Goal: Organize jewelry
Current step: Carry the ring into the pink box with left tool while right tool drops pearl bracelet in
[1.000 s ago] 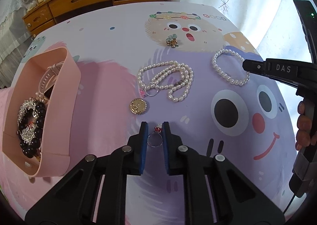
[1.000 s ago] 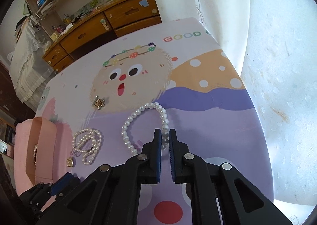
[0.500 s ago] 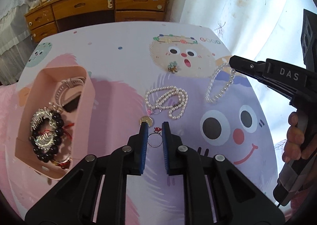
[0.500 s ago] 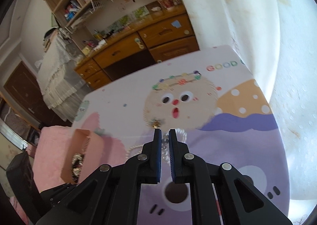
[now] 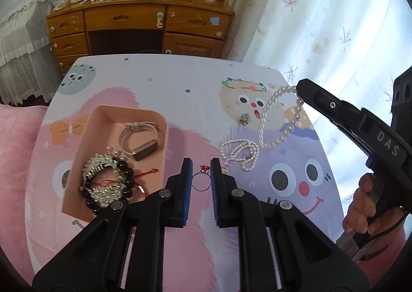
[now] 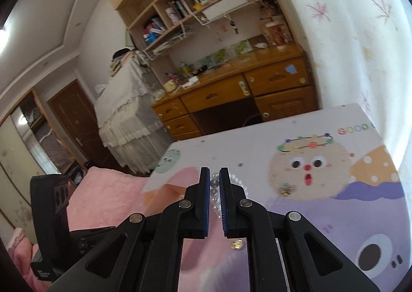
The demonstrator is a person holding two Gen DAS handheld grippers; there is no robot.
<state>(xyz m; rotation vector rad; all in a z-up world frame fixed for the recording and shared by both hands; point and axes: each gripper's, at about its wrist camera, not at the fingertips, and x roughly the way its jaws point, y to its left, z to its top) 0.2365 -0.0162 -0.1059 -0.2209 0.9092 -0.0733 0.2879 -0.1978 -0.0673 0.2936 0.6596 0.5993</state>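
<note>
Left view only: pink tray (image 5: pixel 164 135) on counter (image 5: pixel 159 91) with watch (image 5: pixel 139 135), bead bracelets (image 5: pixel 108 181). Right view: mostly room, desk. Left tongs (image 5: pixel 201 163) clamped on thin ring (image 5: pixel 201 182) with red stone. Right tongs (image 6: pixel 213 178) clamped on pearl bracelet (image 5: pixel 278 117), white loop dangling above counter.
</note>
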